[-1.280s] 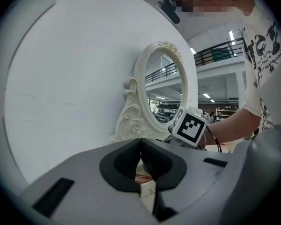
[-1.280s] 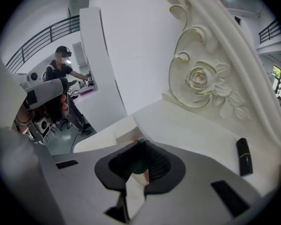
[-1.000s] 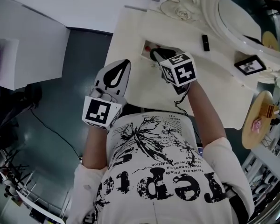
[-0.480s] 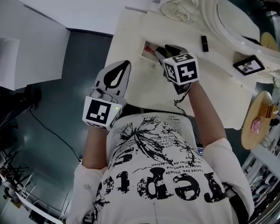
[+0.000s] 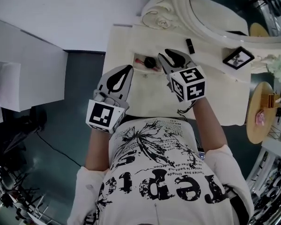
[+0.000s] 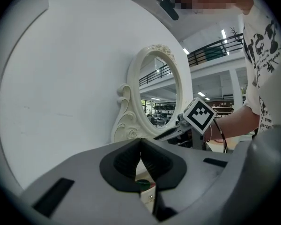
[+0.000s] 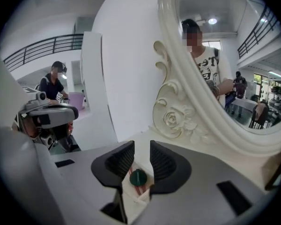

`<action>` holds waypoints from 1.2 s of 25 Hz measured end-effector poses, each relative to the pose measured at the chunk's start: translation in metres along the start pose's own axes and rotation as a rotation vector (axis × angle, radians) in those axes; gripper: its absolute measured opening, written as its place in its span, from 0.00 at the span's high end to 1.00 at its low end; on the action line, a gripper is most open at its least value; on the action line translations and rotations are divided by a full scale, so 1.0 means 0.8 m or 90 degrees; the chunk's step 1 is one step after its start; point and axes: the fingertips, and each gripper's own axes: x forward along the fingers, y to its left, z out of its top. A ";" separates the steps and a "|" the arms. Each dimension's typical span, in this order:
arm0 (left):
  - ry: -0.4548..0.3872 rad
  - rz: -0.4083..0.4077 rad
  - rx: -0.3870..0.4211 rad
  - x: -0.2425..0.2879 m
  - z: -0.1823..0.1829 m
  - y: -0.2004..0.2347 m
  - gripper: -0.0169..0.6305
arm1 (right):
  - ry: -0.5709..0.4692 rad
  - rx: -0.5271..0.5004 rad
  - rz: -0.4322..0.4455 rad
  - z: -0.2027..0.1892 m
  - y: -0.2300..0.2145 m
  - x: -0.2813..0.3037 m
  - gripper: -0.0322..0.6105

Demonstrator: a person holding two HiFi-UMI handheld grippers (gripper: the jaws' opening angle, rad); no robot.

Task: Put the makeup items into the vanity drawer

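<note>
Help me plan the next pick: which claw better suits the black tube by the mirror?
Likely right: the right claw is nearer the black tube, empty, jaws apart though just closing; the left claw is shut, farther.

Makeup items (image 5: 148, 62) in the drawer (image 5: 135, 63), lipstick (image 5: 190, 45) right of it, picture frame (image 5: 238, 58) farther right, mirror (image 5: 218, 6) behind.

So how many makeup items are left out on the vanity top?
1: a black tube on the vanity top near the mirror. The right gripper may hide others.
</note>
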 end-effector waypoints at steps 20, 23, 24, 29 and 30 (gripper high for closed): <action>-0.022 -0.103 0.043 0.078 0.067 -0.064 0.95 | -0.240 -0.029 -0.179 0.038 -0.074 -0.181 0.93; -0.022 -0.114 0.048 0.086 0.071 -0.077 0.95 | -0.259 -0.054 -0.182 0.039 -0.072 -0.191 0.93; -0.025 -0.115 0.049 0.089 0.073 -0.079 0.95 | -0.264 -0.056 -0.181 0.040 -0.072 -0.194 0.93; -0.045 -0.104 0.032 0.091 0.083 -0.080 0.95 | -0.275 -0.059 -0.172 0.045 -0.071 -0.196 0.93; -0.046 -0.102 0.030 0.091 0.084 -0.080 0.95 | -0.275 -0.059 -0.169 0.045 -0.070 -0.196 0.93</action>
